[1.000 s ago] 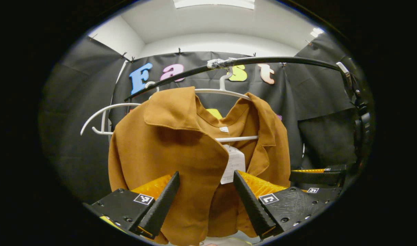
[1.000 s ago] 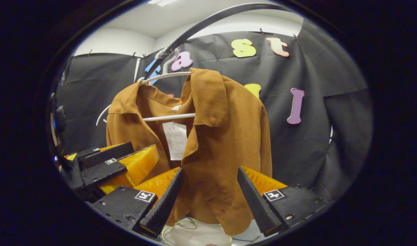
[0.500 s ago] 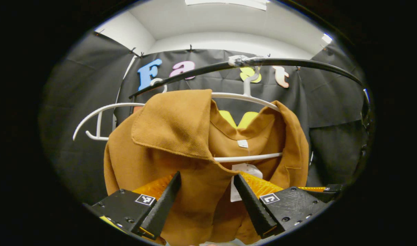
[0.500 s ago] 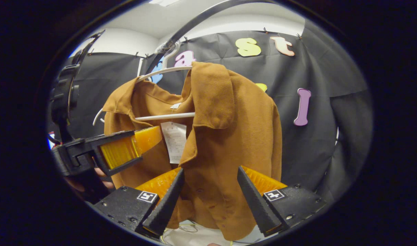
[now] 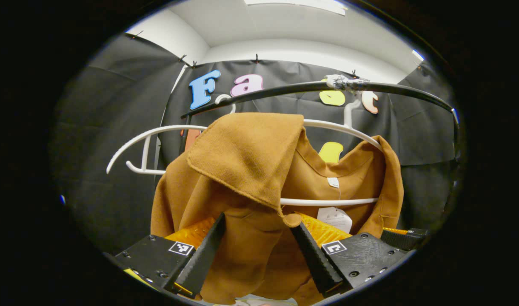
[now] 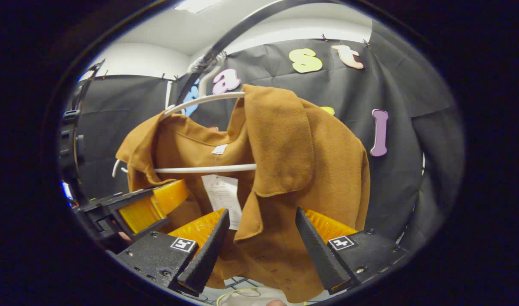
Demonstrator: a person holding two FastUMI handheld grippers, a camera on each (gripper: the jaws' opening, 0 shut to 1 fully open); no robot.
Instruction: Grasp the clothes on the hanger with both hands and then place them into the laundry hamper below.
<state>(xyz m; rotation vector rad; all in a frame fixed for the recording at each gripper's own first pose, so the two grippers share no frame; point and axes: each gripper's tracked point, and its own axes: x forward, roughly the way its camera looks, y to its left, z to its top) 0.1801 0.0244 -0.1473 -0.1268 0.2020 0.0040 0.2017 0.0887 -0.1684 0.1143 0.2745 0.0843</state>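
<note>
In the left gripper view, the brown shirt [image 5: 259, 178] hangs on a white hanger [image 5: 327, 127] under a black bar [image 5: 285, 88]. The left gripper [image 5: 257, 250] is spread wide, with the shirt's front between its fingers. In the right gripper view, the right gripper [image 6: 261, 250] is spread wide too, around the shirt's other front edge. The left gripper [image 6: 144, 208] is beside it.

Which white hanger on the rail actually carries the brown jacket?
The nearer white hanger, with the brown jacket draped over it. The other hanger, farther along the black rail, is bare.
</note>
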